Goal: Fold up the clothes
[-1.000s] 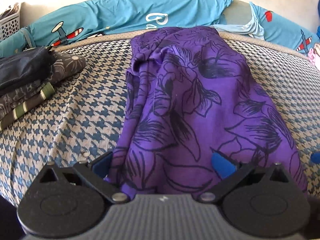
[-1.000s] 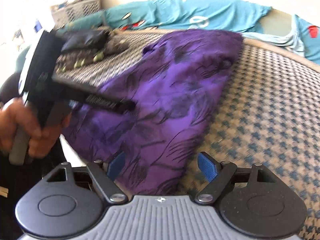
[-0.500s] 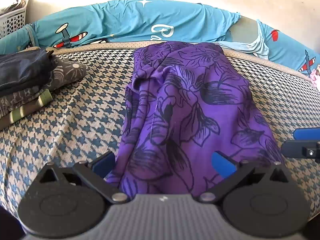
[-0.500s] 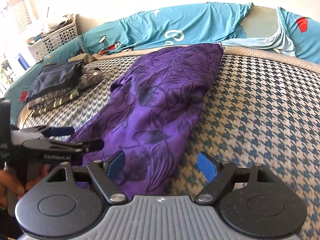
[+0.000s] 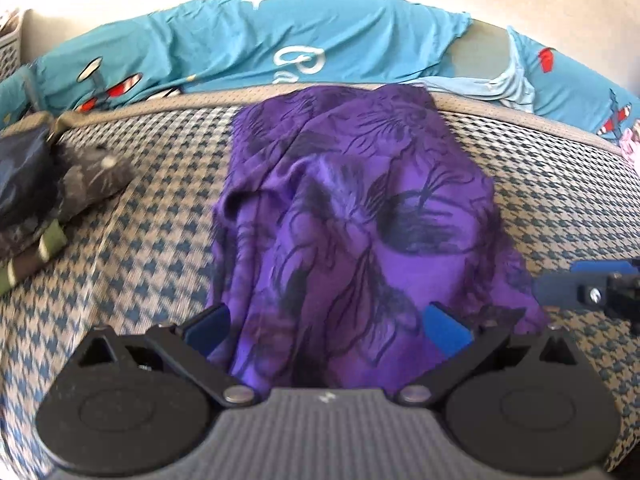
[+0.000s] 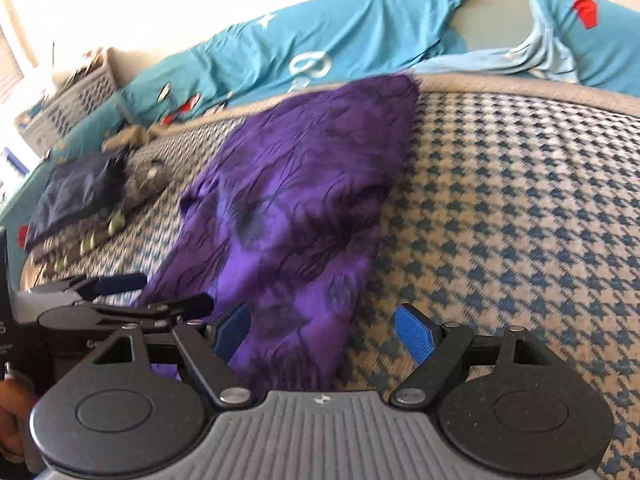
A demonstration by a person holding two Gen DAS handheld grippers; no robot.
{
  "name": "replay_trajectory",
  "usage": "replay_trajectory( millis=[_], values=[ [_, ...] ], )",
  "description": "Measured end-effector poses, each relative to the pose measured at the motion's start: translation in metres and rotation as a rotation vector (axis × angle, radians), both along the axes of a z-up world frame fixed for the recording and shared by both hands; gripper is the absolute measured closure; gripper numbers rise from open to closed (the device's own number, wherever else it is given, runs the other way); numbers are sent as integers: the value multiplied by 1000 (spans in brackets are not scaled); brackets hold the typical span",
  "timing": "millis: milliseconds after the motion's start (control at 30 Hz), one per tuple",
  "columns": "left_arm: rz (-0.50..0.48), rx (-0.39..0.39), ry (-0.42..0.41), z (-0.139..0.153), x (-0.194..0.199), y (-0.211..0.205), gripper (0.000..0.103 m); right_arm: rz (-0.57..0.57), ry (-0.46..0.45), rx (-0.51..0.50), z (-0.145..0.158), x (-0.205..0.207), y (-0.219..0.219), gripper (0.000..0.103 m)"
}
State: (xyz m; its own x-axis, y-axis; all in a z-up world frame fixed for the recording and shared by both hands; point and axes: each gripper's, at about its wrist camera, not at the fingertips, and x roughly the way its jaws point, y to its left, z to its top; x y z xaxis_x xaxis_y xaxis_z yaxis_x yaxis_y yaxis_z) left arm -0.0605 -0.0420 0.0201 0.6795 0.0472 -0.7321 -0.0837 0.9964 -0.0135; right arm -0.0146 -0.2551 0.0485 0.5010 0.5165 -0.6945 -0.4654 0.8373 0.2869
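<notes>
A purple garment with black flower print (image 5: 360,216) lies lengthwise on the houndstooth-patterned bed (image 5: 152,216), its far end at the bed's edge. My left gripper (image 5: 326,326) is open, its blue pads astride the garment's near end, holding nothing. My right gripper (image 6: 322,332) is open over the garment's near right edge (image 6: 296,240), also empty. The right gripper's fingers (image 5: 576,284) show at the right edge of the left wrist view. The left gripper (image 6: 128,292) shows at the lower left of the right wrist view.
A stack of folded dark clothes (image 5: 44,184) lies on the bed at the left (image 6: 80,204). A teal sheet with airplane print (image 5: 280,48) runs behind the bed. A white laundry basket (image 6: 68,108) stands at the far left.
Both grippers have moved forward and lower toward the garment's near end. The right gripper has swung from the side to beside the left one. Both stay open.
</notes>
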Motion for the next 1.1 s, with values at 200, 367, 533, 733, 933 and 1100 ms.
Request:
replay_trajectory(
  millis=[200,367,533,733,933,1100],
  values=[
    [-58,85,-30,2,16,-10,0,-117,21,95,-2,14,-16,18],
    [39,9,55,-19,24,4,0,-172,29,109,-5,18,-20,13],
    [47,8,80,-25,25,5,0,-187,51,52,-14,21,-17,11],
    [50,17,62,-25,21,4,0,-178,123,14,-25,25,-16,10],
    [45,23,49,-25,19,3,0,-147,103,-24,-27,24,-11,7],
    [34,18,27,-26,16,4,0,-108,89,-65,-28,23,-3,1]
  ],
)
